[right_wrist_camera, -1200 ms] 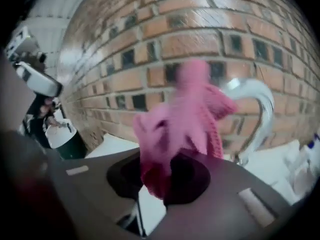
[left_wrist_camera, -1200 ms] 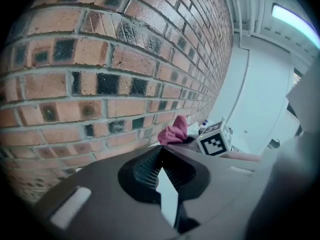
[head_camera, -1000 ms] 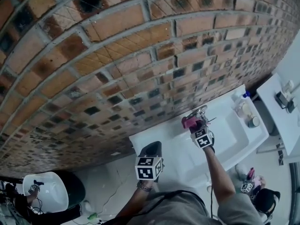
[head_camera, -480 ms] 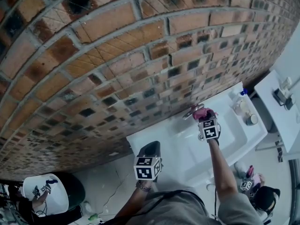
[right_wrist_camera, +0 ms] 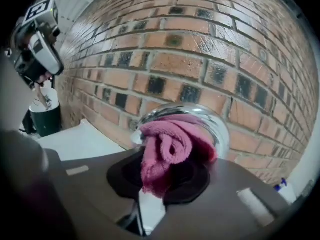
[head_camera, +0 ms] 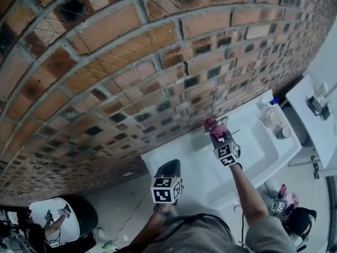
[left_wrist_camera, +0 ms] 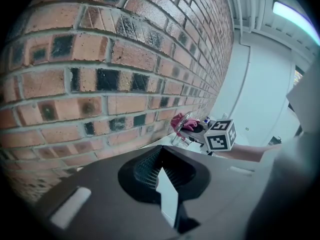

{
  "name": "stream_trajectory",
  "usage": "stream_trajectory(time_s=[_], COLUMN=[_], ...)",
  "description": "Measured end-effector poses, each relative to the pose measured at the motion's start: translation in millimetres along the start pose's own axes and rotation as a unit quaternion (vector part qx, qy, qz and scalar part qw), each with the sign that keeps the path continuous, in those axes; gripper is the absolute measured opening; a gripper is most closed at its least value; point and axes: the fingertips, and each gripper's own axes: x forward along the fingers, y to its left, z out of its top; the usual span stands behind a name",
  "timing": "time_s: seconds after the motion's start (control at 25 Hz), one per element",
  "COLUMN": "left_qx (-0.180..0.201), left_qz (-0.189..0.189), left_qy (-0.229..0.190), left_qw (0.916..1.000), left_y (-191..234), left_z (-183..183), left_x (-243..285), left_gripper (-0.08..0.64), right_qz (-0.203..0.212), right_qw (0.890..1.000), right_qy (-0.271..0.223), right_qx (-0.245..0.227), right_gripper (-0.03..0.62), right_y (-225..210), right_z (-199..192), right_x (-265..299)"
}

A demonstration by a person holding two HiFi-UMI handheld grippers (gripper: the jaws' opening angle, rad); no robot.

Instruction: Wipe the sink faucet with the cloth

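Right gripper view: right hand-held gripper [right_wrist_camera: 159,178], clamped on the cloth [right_wrist_camera: 169,145], has swept back over the faucet [right_wrist_camera: 220,130], mid-wipe; left hand-held gripper [left_wrist_camera: 163,178] idles closed, empty.

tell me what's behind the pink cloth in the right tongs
The chrome faucet curves up directly behind the pink cloth, which the right tongs grip, with the brick wall beyond. The cloth covers the faucet's front, so its lower part cannot be seen.
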Motion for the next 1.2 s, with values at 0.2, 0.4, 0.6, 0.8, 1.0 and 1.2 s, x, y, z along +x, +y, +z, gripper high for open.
stream_trajectory(time_s=[0.2,0.4,0.6,0.8,1.0,1.2], left_qx=[0.004,0.004,-0.002,-0.006,-0.005,0.0], left_qz=[-0.006,-0.004,0.003,0.008,0.006,0.001], left_qy=[0.003,0.004,0.001,0.0,0.002,-0.001], left_qw=[1.0,1.0,1.0,1.0,1.0,1.0], left_y=[-7,-5,1,6,4,0], left_z=[2,-1,-2,-4,-6,1], left_x=[5,2,-4,-8,-7,-3], left_gripper=[0.017,0.017,0.017,0.017,0.017,0.017], right_qz=[-0.07,-0.077,-0.076,-0.192,-0.141,-0.038], right_qw=[0.995,0.987,0.966,0.95,0.939,0.952], right_qy=[0.015,0.059,0.179,0.195,0.292,0.289], right_qx=[0.065,0.129,0.168,0.149,0.111,0.089], right_gripper=[0.069,0.071,0.078,0.077,0.077,0.075], right_y=[-61,-65,-63,-136,-148,-62], right_z=[-8,-44,-102,-109,-169,-182], right_x=[-7,2,16,-26,-38,-20])
